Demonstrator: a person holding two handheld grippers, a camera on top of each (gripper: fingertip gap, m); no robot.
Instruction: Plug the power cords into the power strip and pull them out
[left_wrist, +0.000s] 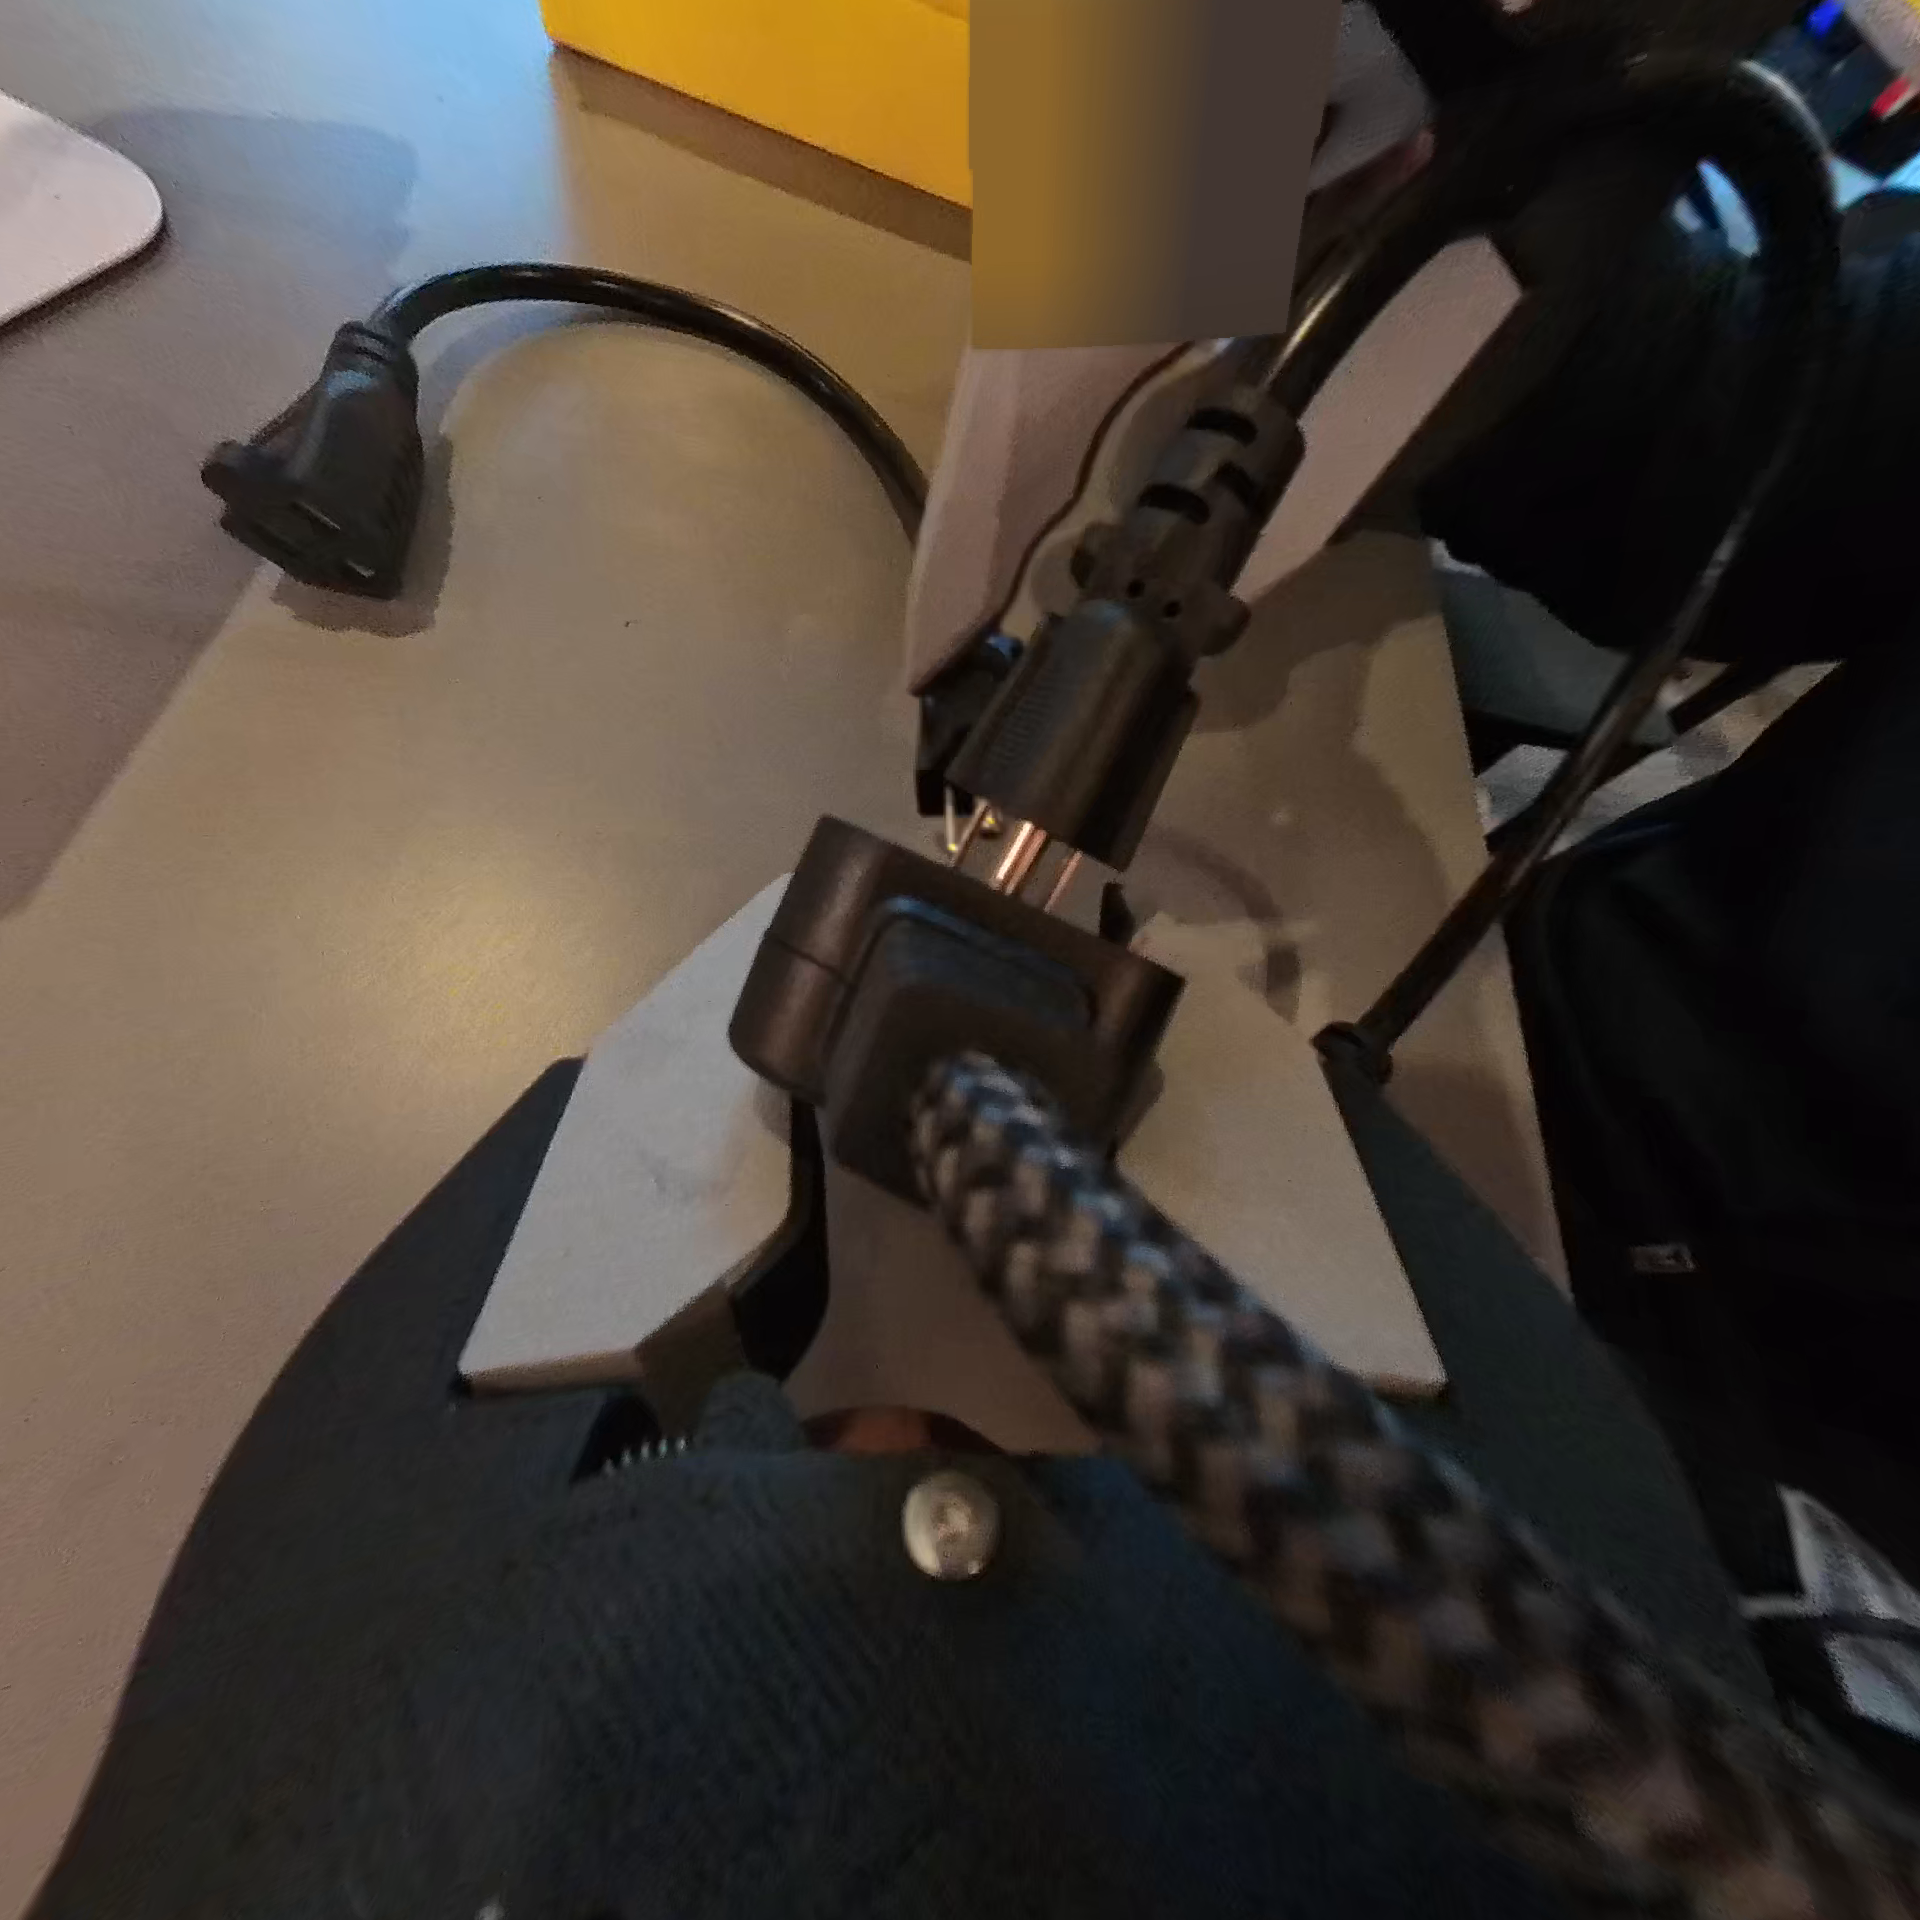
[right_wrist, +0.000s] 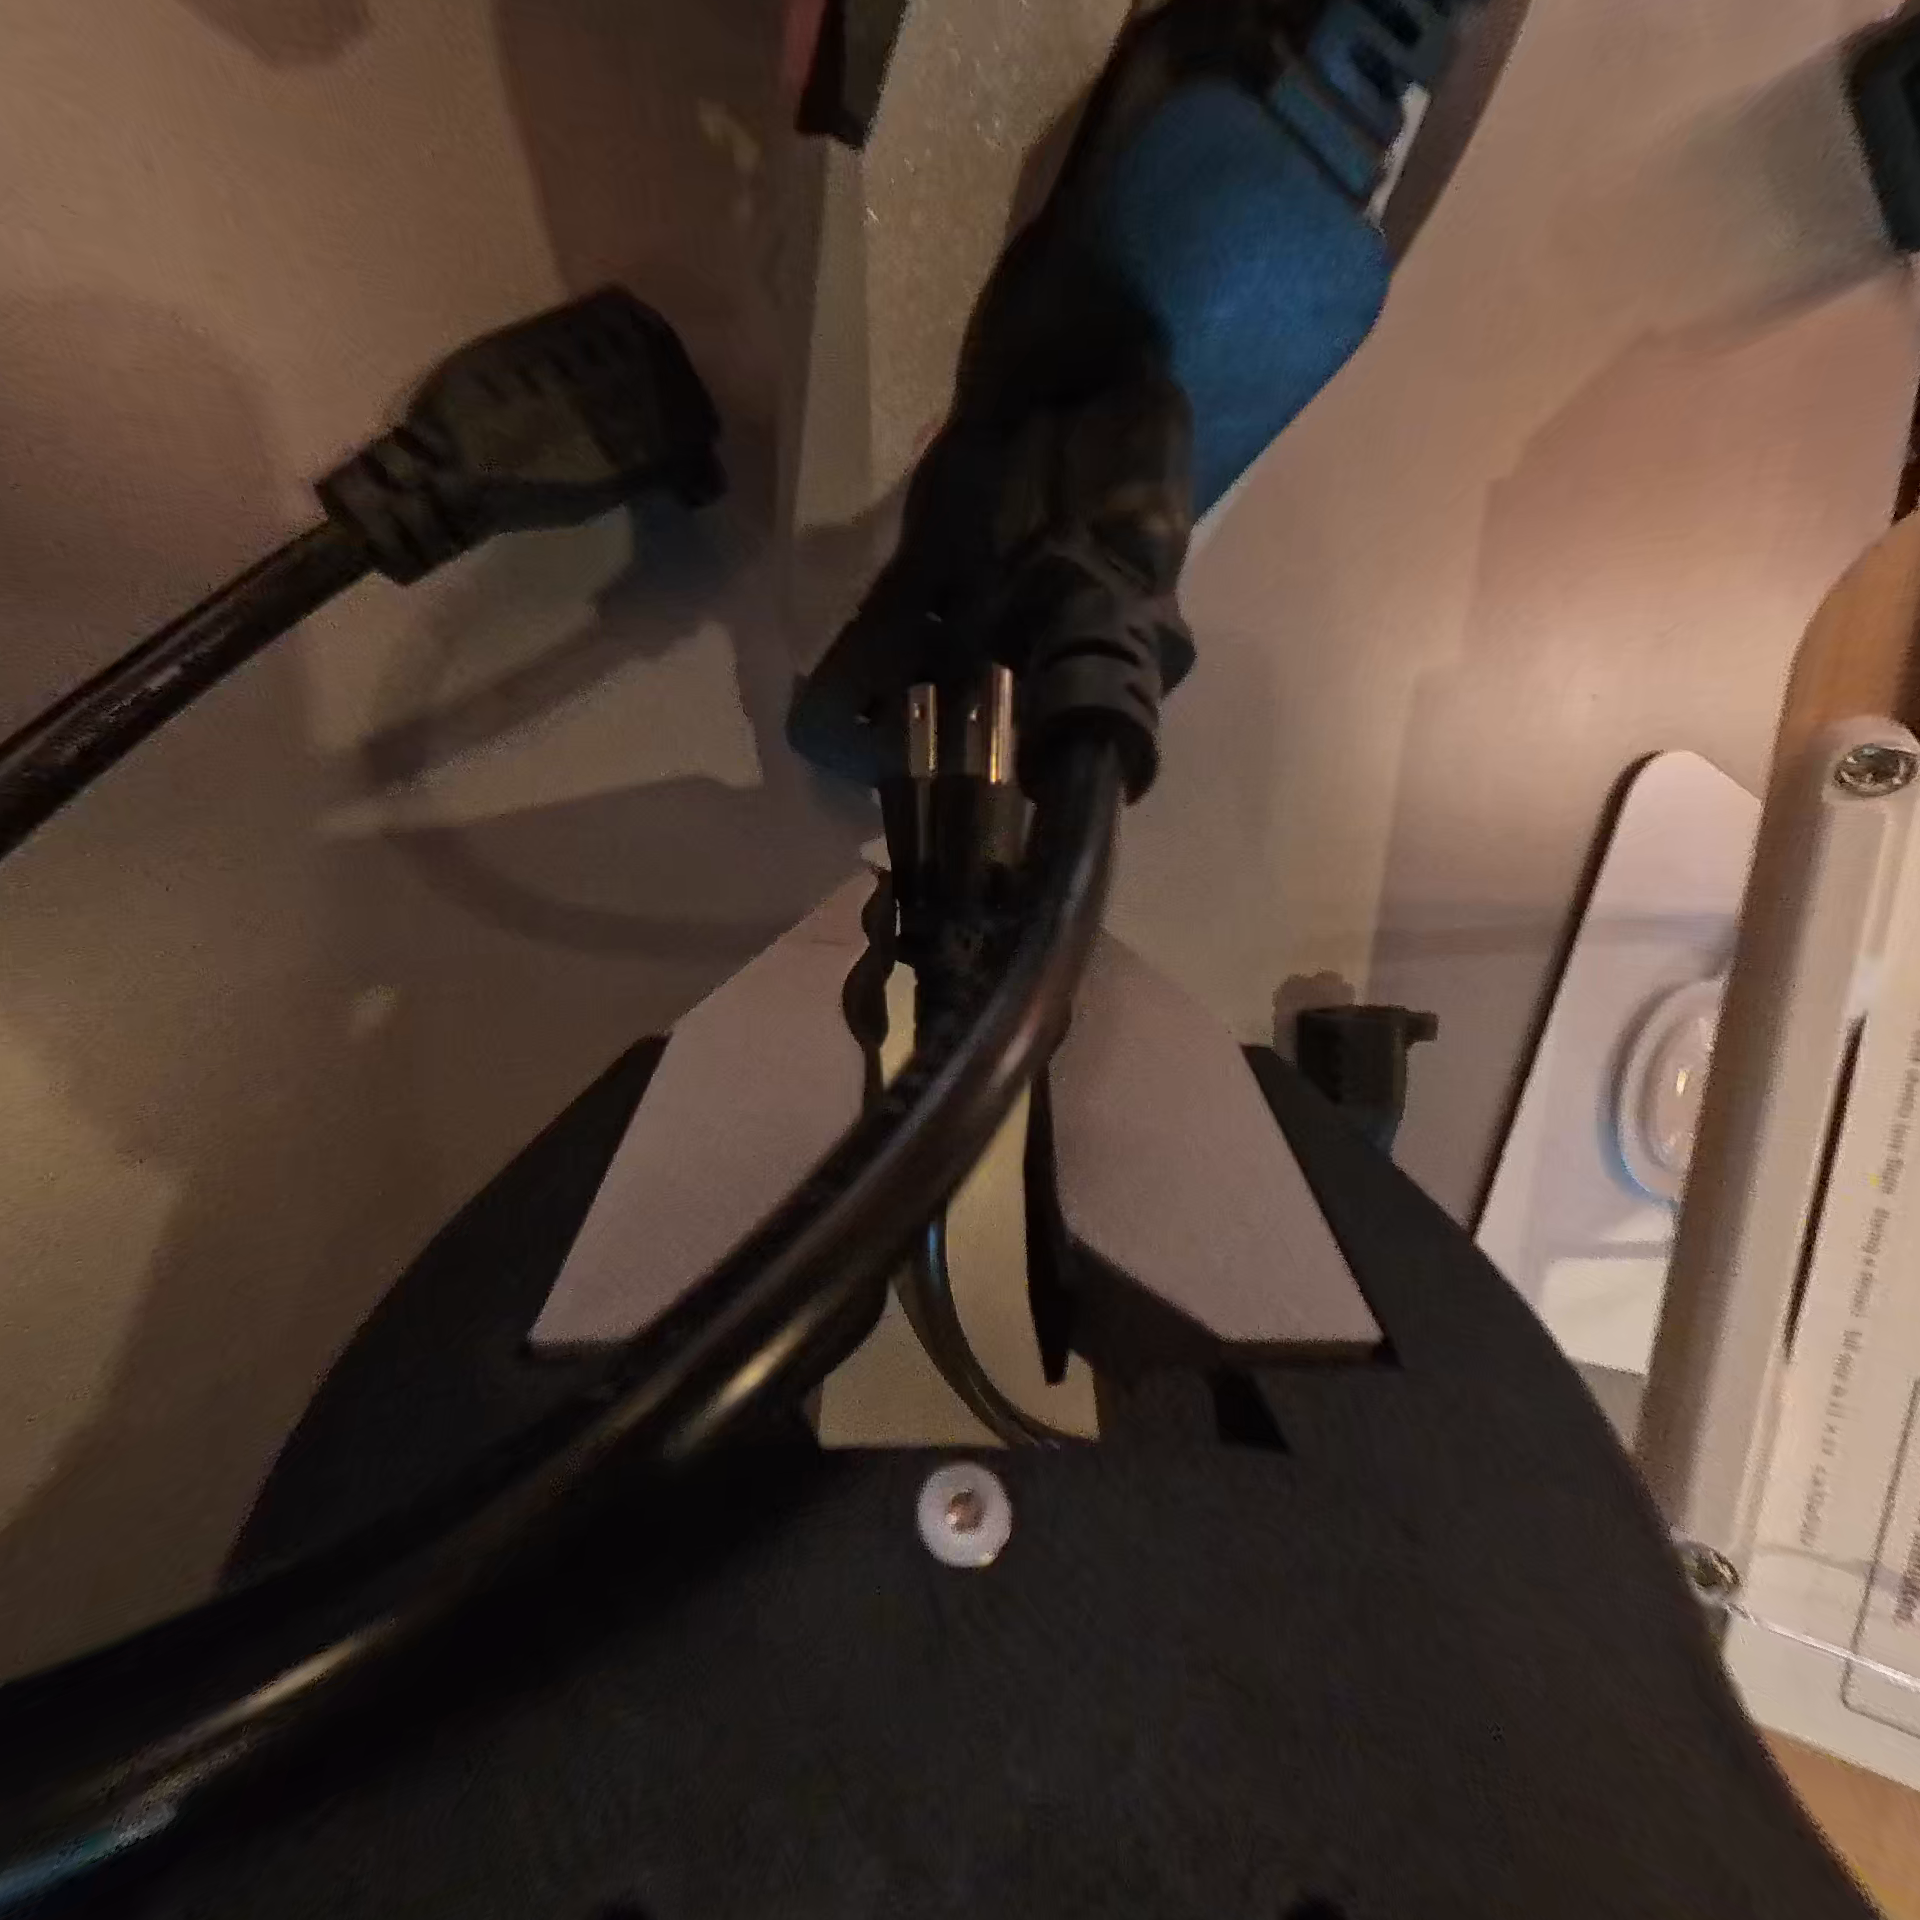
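Leftmost in the left wrist view, a pale flat object (left_wrist: 62, 208) lies at the edge of the grey counter (left_wrist: 312, 935), and behind it stands a yellow box (left_wrist: 769, 73). Next comes a loose black socket end (left_wrist: 322, 488) resting on the counter, its black cable (left_wrist: 665, 312) arching off to the right.

At the centre, the left tongs (left_wrist: 961, 997) pinch a black power-strip block (left_wrist: 956, 997) between their pale fingers (left_wrist: 665, 1174), which press on both of its sides; a braided black-and-grey cord (left_wrist: 1195, 1309) runs back from the block over the gripper body. Just above it, a black plug (left_wrist: 1081, 727) meets the block with its metal prongs (left_wrist: 1023, 857) partly inside and partly bare. That plug is gripped by the right tongs (left_wrist: 1070, 727), whose pale fingers flank it, and its cord (left_wrist: 1766, 208) loops away up and to the right.

In the right wrist view, the socket end (right_wrist: 540, 436) lies to the left on the counter. The right tongs (right_wrist: 966, 831) are closed on the dark plug body, the prongs (right_wrist: 961, 727) pointing away into the block, with a blue-sleeved hand (right_wrist: 1247, 260) beyond. A white device (right_wrist: 1766, 1143) stands at the far right.
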